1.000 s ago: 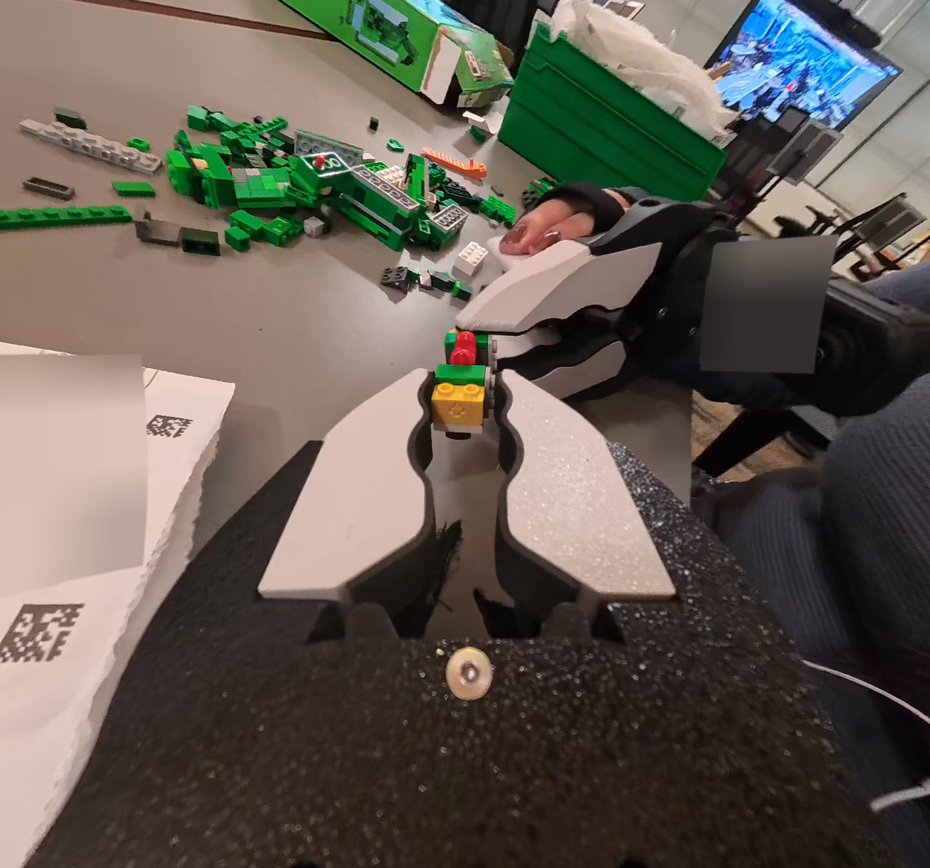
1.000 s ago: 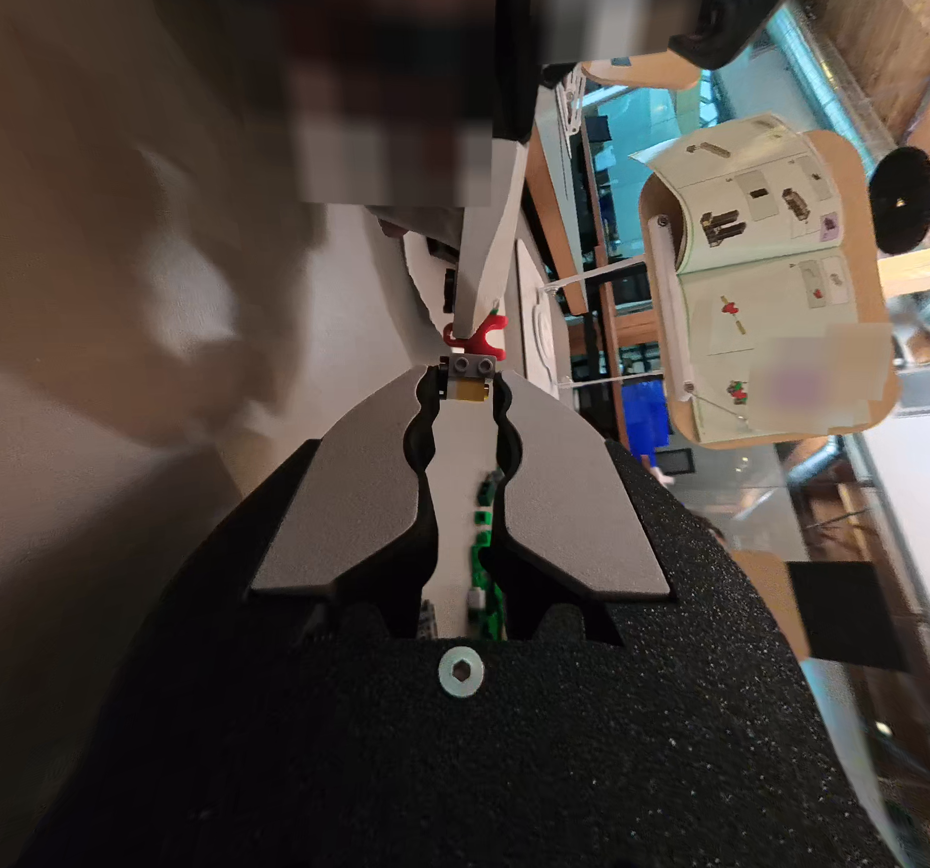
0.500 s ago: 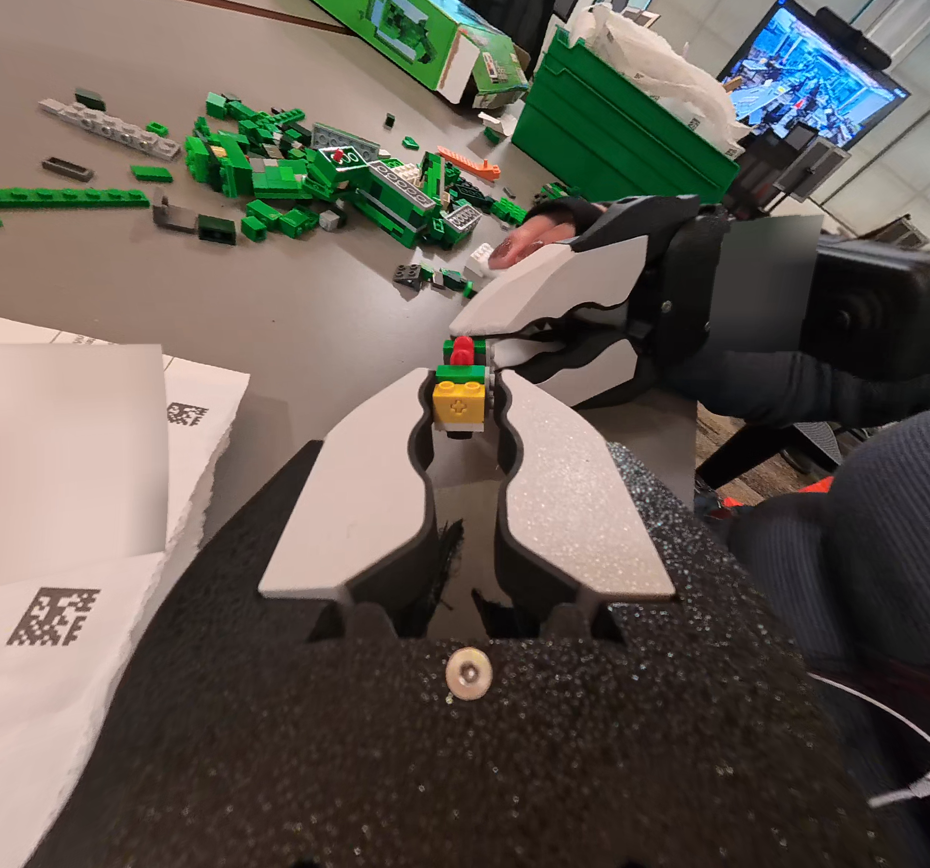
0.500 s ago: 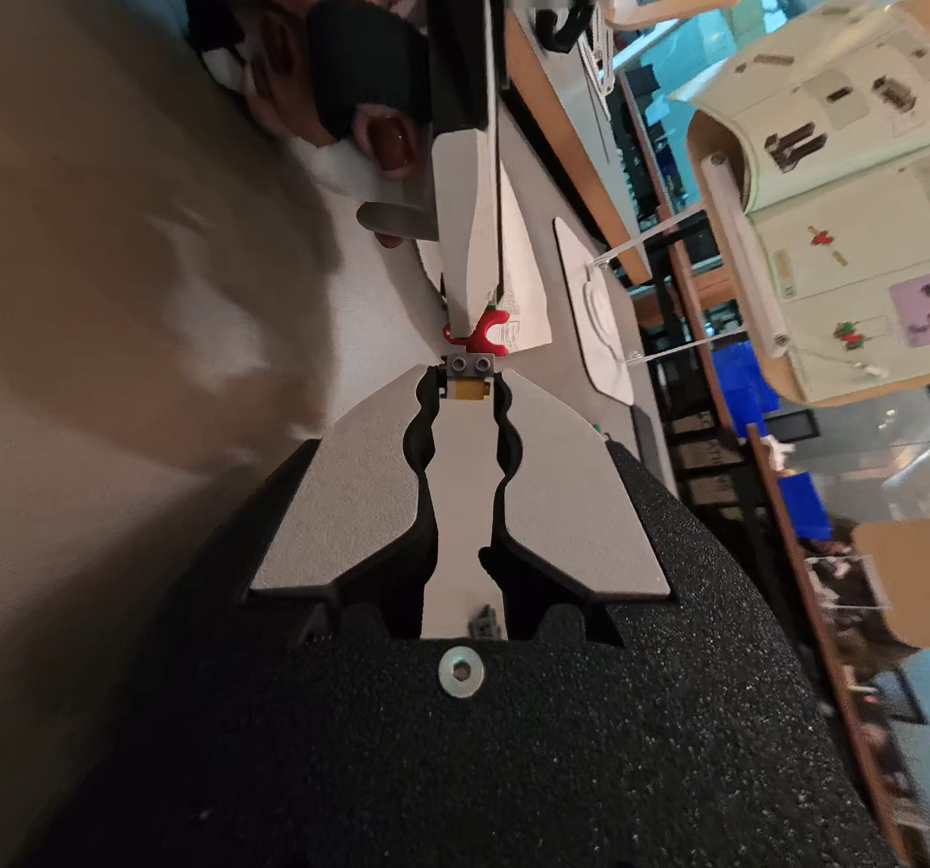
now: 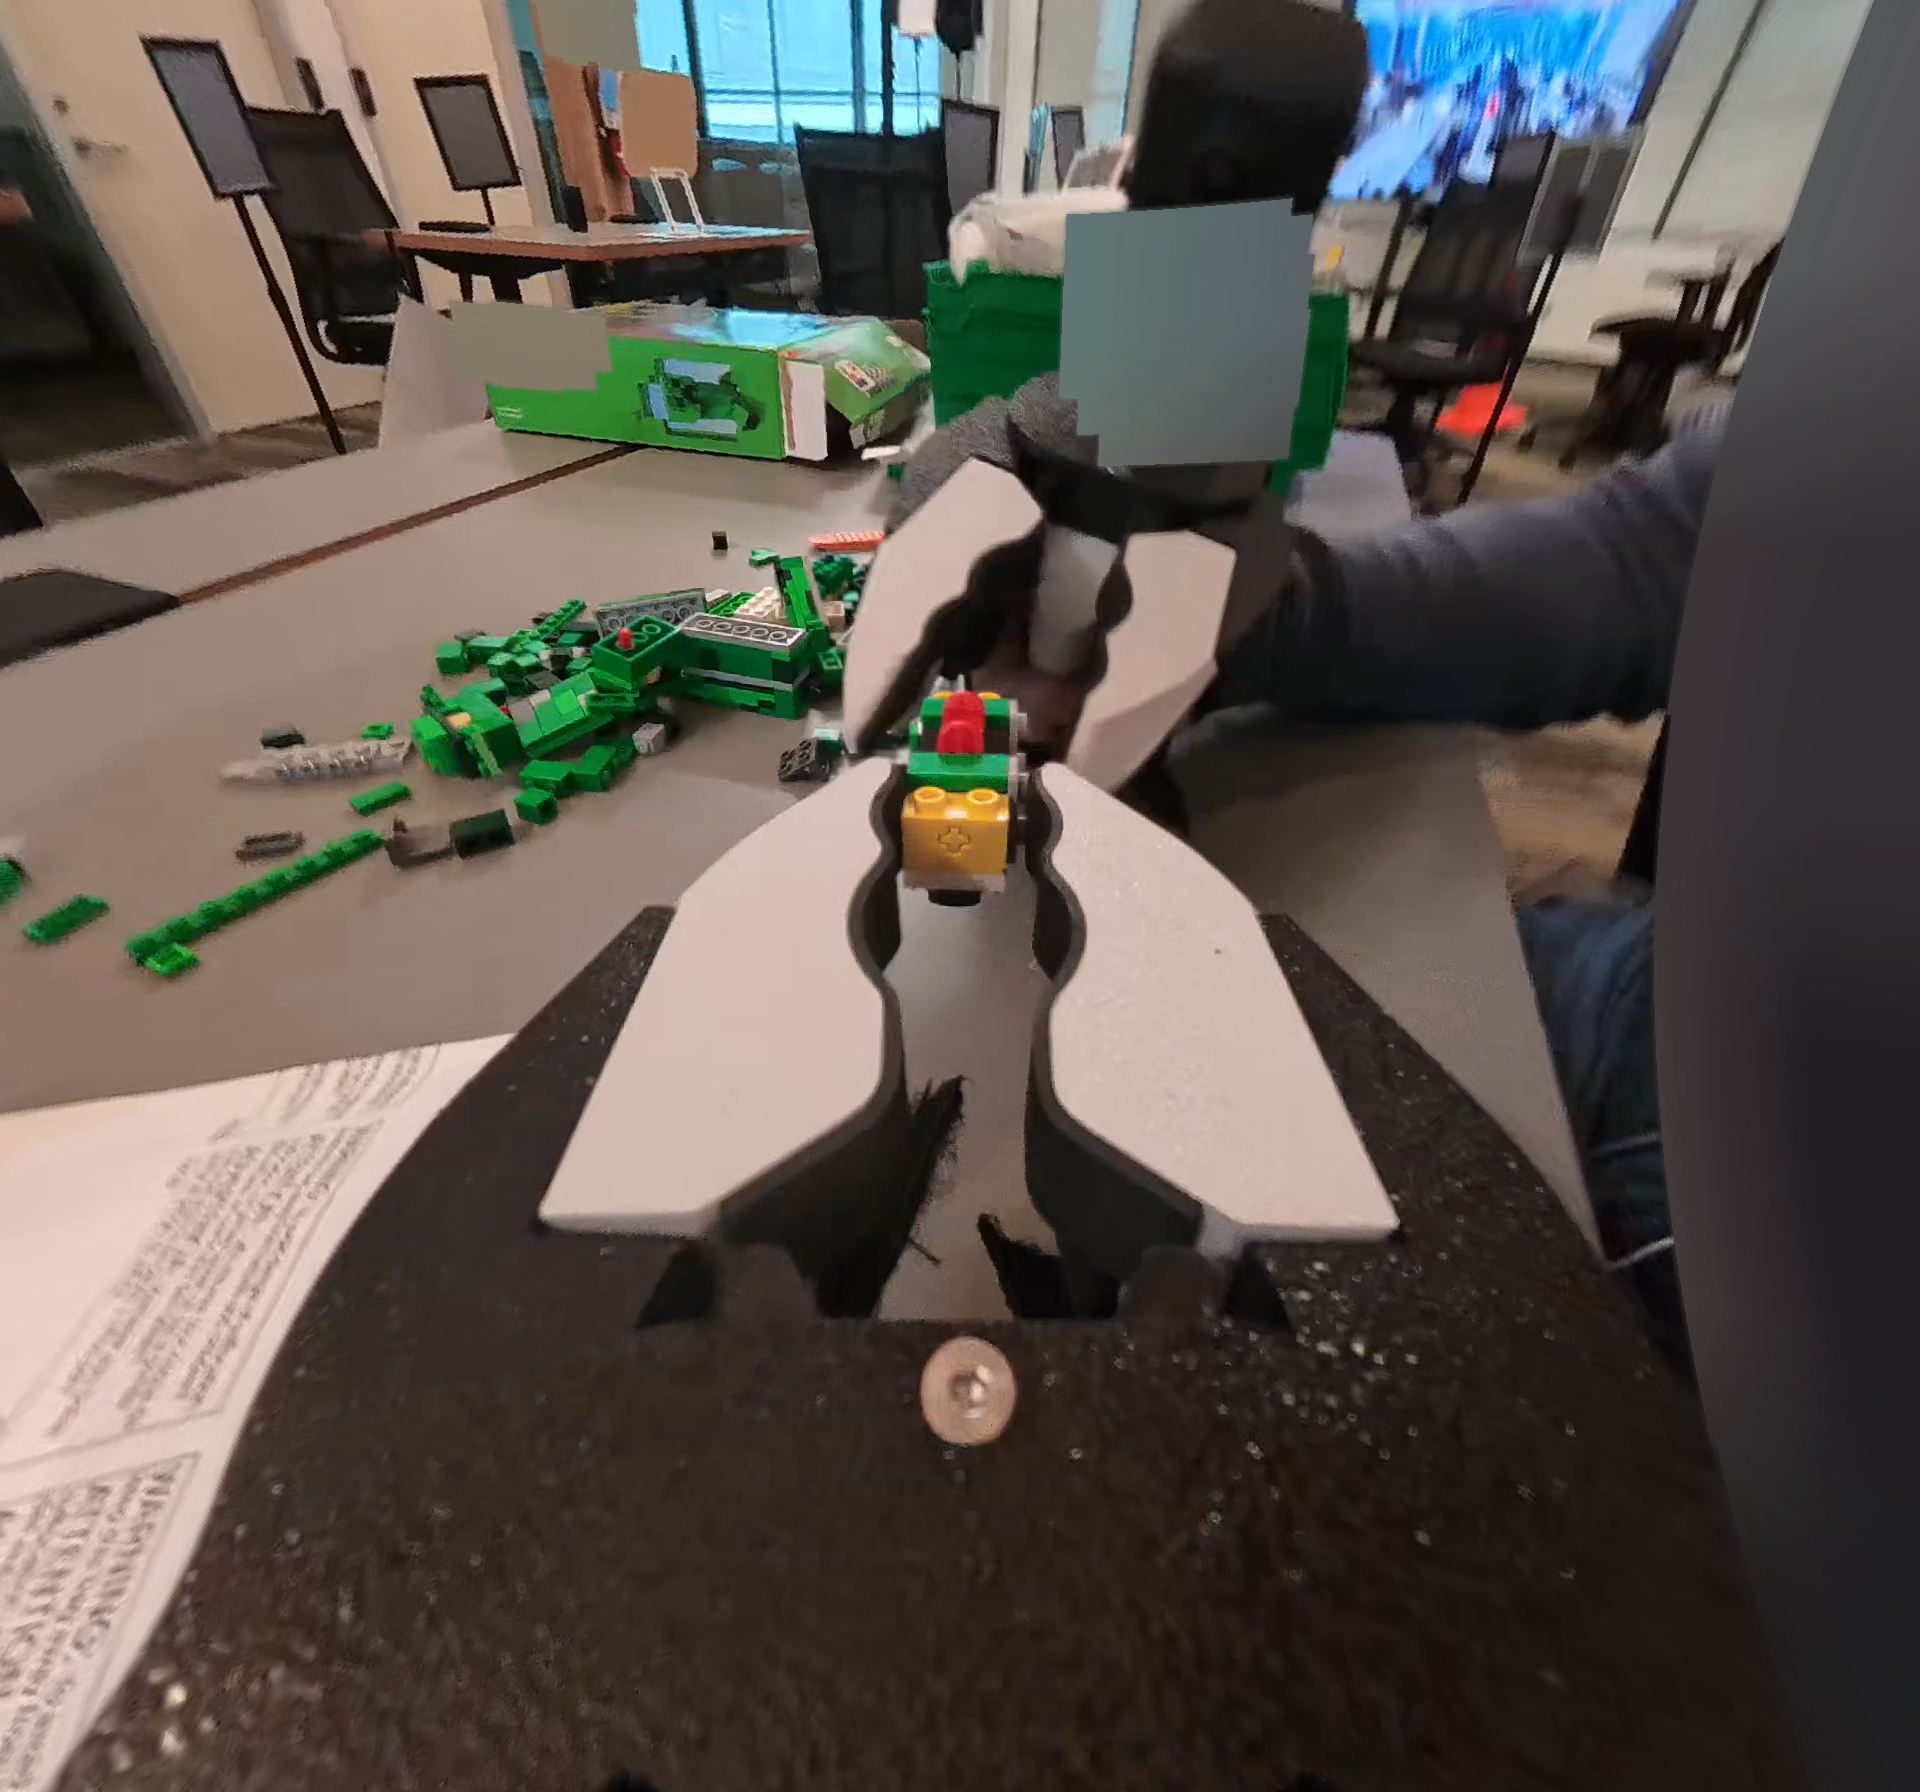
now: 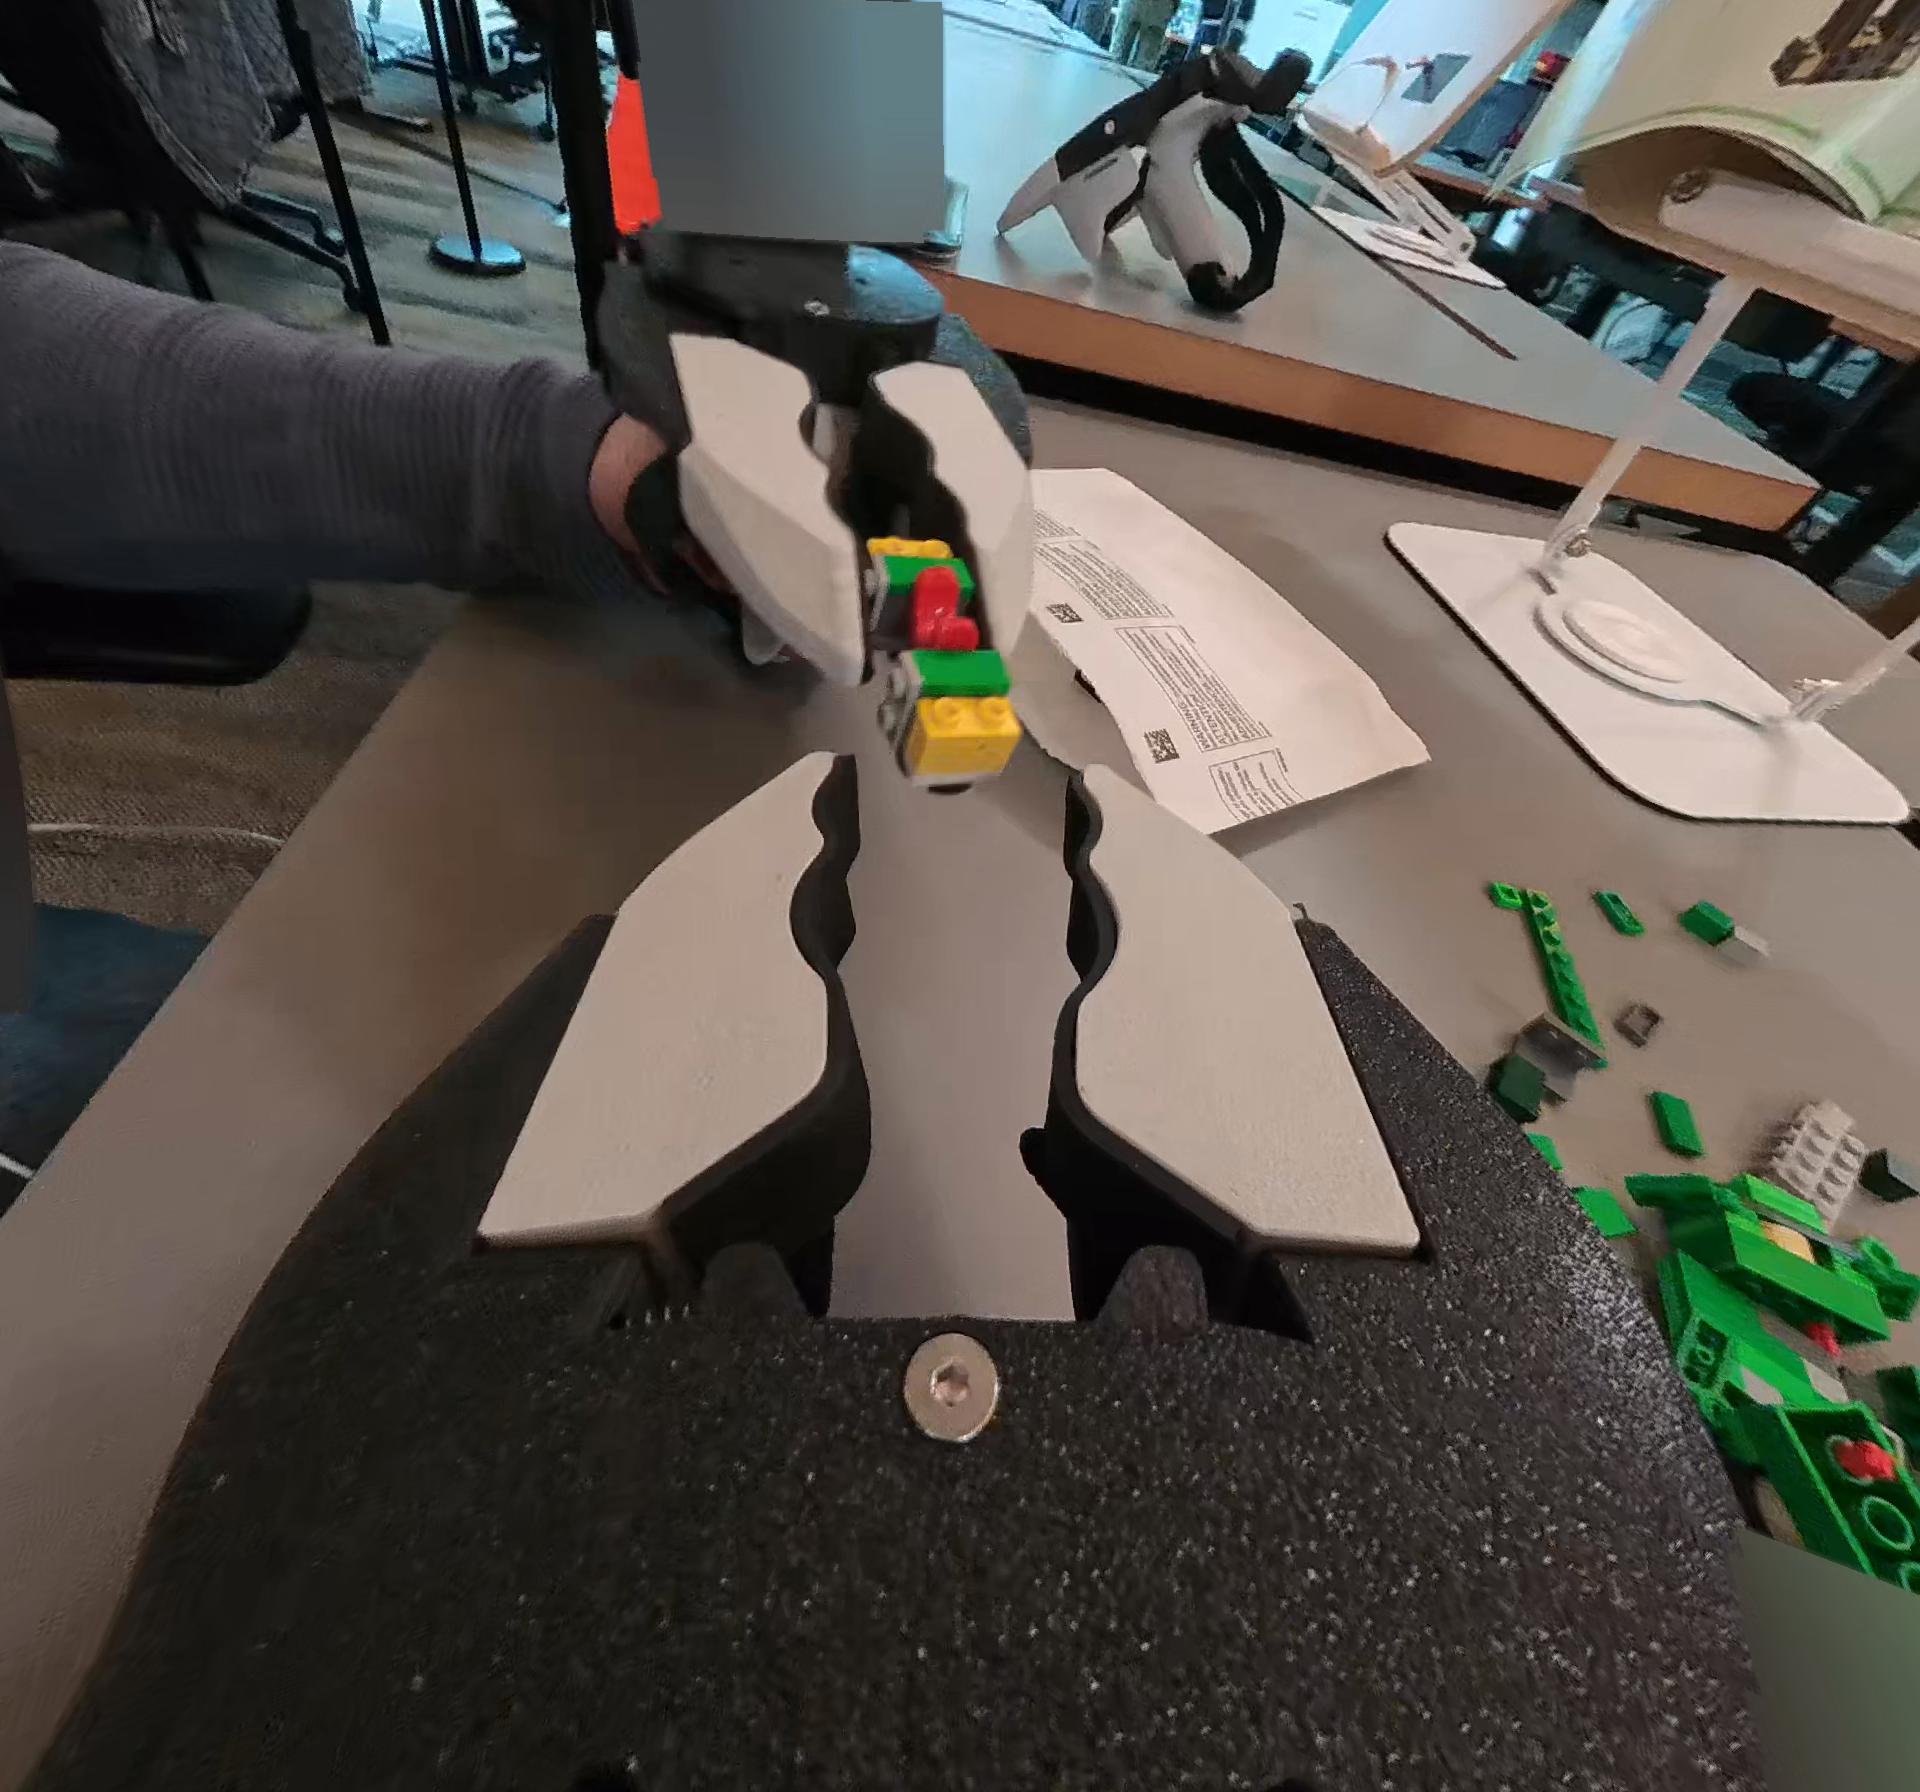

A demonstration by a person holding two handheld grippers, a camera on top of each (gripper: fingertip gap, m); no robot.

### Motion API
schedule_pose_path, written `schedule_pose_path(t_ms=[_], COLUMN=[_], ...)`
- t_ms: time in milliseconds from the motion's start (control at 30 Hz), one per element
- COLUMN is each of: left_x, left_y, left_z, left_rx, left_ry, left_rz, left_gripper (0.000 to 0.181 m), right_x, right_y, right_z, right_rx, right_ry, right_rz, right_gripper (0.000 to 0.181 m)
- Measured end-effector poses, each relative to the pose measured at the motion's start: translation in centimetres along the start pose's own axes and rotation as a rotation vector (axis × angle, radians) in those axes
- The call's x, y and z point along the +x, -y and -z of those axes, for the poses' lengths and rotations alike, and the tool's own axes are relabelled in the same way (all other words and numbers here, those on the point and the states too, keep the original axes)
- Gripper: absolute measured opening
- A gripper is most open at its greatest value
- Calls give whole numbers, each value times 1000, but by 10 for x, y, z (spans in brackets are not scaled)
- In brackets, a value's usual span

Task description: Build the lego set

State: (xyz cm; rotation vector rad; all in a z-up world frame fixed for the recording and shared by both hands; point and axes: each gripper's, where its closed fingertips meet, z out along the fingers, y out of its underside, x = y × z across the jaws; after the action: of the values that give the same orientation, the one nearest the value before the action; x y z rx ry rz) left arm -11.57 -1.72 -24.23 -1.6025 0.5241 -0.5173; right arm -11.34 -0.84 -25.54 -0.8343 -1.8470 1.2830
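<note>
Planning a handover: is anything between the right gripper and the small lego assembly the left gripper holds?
Nothing visible. The open right gripper faces the lego assembly, clamped in the left gripper, unobstructed.

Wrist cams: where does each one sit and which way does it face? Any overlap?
Left wrist view: sits on the left gripper, shut on the small lego assembly, and looks across the table toward the green box. The right gripper and right sleeve face it.
Right wrist view: sits on the open right gripper and looks the opposite way, toward the instruction booklet. The left gripper and left sleeve show.
Shared: the assembly, both grippers, loose green bricks, printed sheet.
</note>
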Motion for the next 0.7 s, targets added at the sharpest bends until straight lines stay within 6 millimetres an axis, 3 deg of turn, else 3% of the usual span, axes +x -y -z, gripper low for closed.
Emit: schedule_pose_path(t_ms=[100,267,700], left_x=[5,6,11], left_y=[0,8,5], left_z=[-1,6,2], left_rx=[0,76,46], left_ry=[-9,-36,-49], left_rz=[-84,-65,-91], left_gripper=[21,21,21], right_x=[0,-8,-12], right_y=[-4,3,11], right_z=[-1,0,1], right_rx=[-9,34,84], right_ry=[6,52,62], right_rz=[-3,9,12], right_gripper=[38,37,22])
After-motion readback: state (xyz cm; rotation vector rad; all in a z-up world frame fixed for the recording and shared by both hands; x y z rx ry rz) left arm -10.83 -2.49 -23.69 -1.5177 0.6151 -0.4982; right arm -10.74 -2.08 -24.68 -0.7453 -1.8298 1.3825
